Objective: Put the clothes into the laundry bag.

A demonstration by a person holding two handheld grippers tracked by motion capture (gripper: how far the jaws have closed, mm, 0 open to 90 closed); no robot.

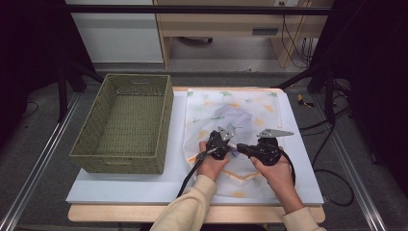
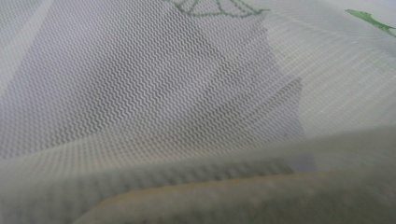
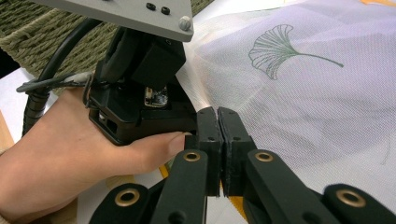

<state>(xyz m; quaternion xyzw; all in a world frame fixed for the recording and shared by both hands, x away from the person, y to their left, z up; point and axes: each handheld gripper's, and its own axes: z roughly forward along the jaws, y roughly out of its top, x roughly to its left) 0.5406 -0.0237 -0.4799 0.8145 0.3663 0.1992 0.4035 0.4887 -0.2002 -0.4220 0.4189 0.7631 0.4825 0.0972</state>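
- A sheer white mesh cloth (image 1: 250,113) printed with green and orange ginkgo leaves is lying spread over the right half of the white table board (image 1: 125,185), with something purple showing through its middle.
- The left gripper (image 1: 226,142) is sitting low on the cloth near its centre, held in the person's left hand (image 1: 211,166), its cable trailing back toward the sleeve.
- The right gripper (image 1: 242,149) is lying just beside it to the right, in the right hand (image 1: 276,173), with its jaws pointing left toward the other gripper.
- In the right gripper view, the right gripper's (image 3: 218,114) two black jaws are pressing together pad to pad, and whether any fold of the cloth (image 3: 303,93) is caught between them cannot be told.
- In that same view, the left gripper's black body is sitting right in front of the jaw tips, close enough to look as if it is touching them.
- In the left gripper view, the mesh cloth (image 2: 154,84) is draping right against the lens, so the jaws are hidden; they are reading as closed, and a grip on the cloth cannot be confirmed.
- A woven green basket (image 1: 103,103) is standing on the left part of the board, just beside the cloth's left edge.
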